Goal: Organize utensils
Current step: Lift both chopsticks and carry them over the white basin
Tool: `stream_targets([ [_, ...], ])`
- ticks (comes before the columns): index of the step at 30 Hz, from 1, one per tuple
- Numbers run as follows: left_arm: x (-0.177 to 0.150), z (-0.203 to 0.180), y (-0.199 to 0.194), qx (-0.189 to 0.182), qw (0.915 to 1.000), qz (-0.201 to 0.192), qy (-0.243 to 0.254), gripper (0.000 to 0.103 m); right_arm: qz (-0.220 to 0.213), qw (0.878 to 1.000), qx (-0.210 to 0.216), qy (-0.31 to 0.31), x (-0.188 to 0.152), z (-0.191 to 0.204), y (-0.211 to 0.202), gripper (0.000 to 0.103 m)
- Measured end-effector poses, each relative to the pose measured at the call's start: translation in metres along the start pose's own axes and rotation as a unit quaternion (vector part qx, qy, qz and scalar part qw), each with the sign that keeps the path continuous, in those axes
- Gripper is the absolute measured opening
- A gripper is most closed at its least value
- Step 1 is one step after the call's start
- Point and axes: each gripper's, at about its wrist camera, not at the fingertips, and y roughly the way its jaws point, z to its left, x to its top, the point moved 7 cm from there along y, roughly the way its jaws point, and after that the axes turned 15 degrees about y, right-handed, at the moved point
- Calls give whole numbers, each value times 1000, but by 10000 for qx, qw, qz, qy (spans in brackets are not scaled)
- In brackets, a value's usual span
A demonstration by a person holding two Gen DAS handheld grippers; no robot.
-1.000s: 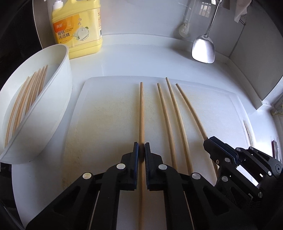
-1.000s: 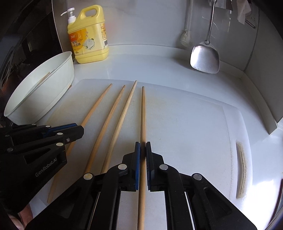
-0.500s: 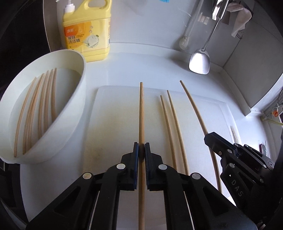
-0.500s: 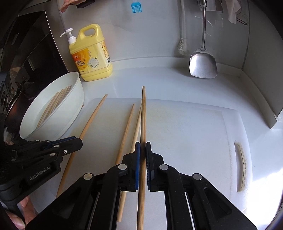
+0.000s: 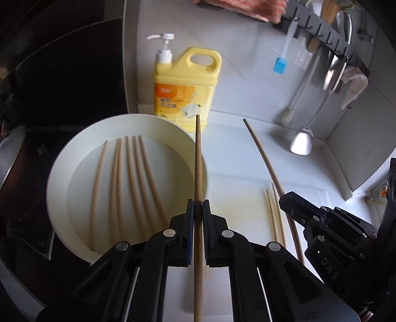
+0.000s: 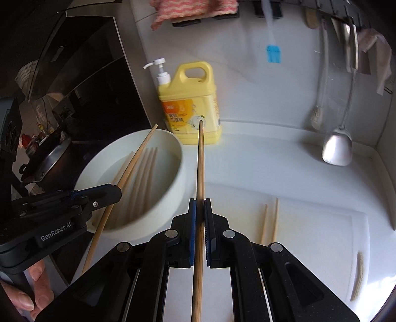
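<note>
Both grippers are tilted downward, each clamped on one chopstick. Left gripper (image 5: 197,206) holds its chopstick (image 5: 198,158) above the right rim of the white bowl (image 5: 59,173), which holds five chopsticks (image 5: 133,173). Right gripper (image 6: 200,206) holds its chopstick (image 6: 201,161) beside the bowl. Two more chopsticks (image 6: 269,223) lie on the cutting board (image 6: 321,235).

Bright daylight washes the white counter (image 5: 247,148) with glare at right; the left edges fall black. Fisheye bends the rims, and motion blur softens the bowl (image 5: 74,158) and wall rack (image 6: 321,10).
</note>
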Motion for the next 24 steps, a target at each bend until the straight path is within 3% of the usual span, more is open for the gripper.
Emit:
stream_targets([
  [11,15,121,5,494,9978,-73,-440,7,154,9976,621,-272,33,111,64,6],
  [24,5,155,66,150,9974,359,-612,7,825,9958,406,-14,21,125,143,6],
])
